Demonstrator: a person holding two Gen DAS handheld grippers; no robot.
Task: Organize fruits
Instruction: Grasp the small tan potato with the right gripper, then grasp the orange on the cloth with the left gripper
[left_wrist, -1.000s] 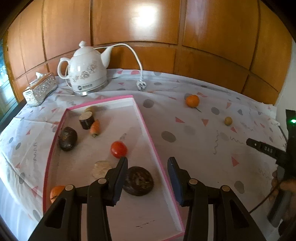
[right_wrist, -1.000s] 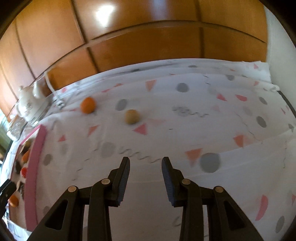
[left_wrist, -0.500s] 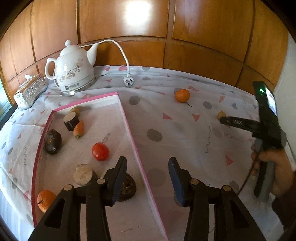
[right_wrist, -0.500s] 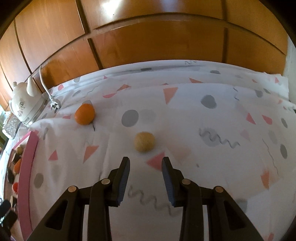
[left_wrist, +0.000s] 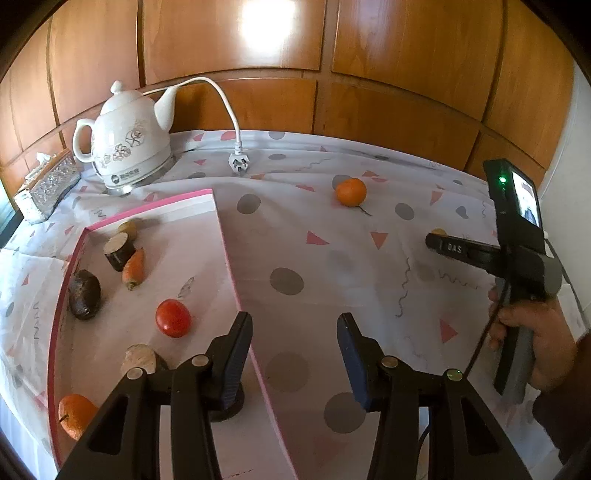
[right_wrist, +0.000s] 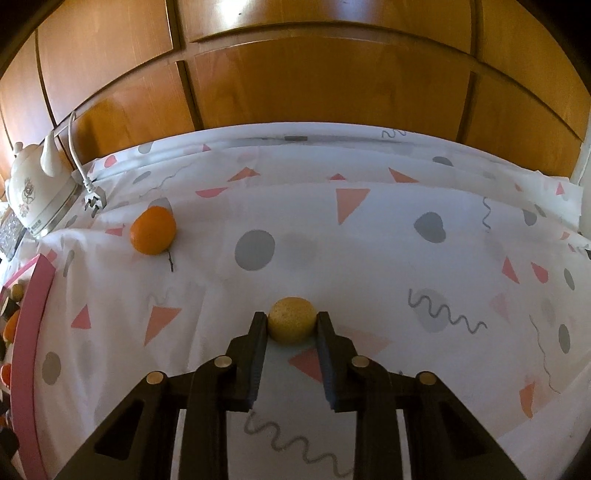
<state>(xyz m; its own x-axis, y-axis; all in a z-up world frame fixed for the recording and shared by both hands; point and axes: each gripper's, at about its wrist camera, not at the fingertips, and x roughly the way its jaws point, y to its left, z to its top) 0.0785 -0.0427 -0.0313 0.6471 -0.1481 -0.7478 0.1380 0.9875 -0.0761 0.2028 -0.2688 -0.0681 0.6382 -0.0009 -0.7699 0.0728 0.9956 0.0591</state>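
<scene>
Right wrist view: the right gripper (right_wrist: 291, 323) pinches a small tan fruit (right_wrist: 291, 320) on the patterned tablecloth (right_wrist: 369, 258); beyond lies an orange (right_wrist: 153, 235). The left gripper (left_wrist: 294, 350), jaws apart and empty, straddles the pink-rimmed tray (left_wrist: 225, 236) edge.

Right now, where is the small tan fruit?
In the right wrist view the small tan fruit sits on the patterned tablecloth, pinched between the tips of the right tongs, down and right of the orange.
</scene>
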